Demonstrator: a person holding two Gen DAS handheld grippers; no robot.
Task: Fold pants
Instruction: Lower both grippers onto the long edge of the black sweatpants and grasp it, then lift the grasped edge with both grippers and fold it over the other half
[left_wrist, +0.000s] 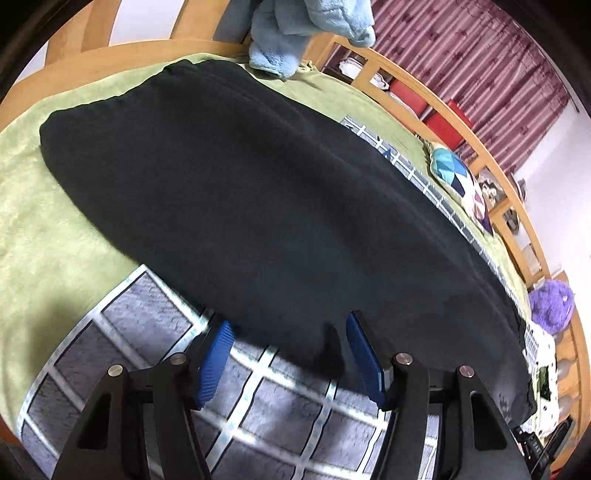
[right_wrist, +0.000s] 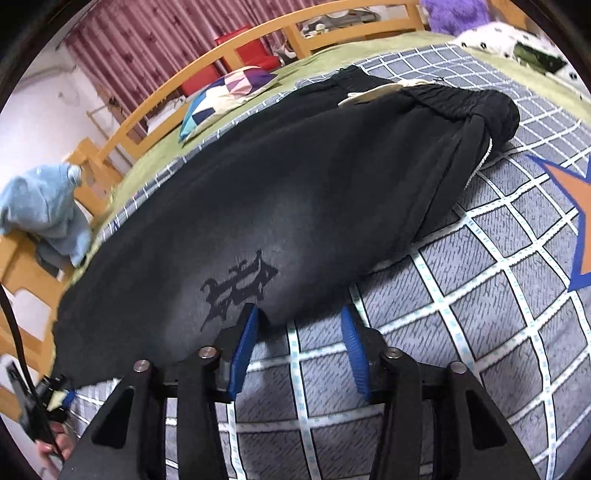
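The long black cloth pants (left_wrist: 258, 206) lie flat across the grey checked bed cover (right_wrist: 480, 295), stretching sideways just ahead of both hands, and the left gripper (left_wrist: 288, 328) and right gripper (right_wrist: 299, 317) wait at the near edge with blue fingers (left_wrist: 216, 360) apart, holding nothing.

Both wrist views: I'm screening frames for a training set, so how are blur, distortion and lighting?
Left wrist view: strong fisheye bending of the bed frame, black pants lacking texture, slight motion blur on the checked blanket. Right wrist view: same bending, pale sheen above the pants' print, blurred left edge.
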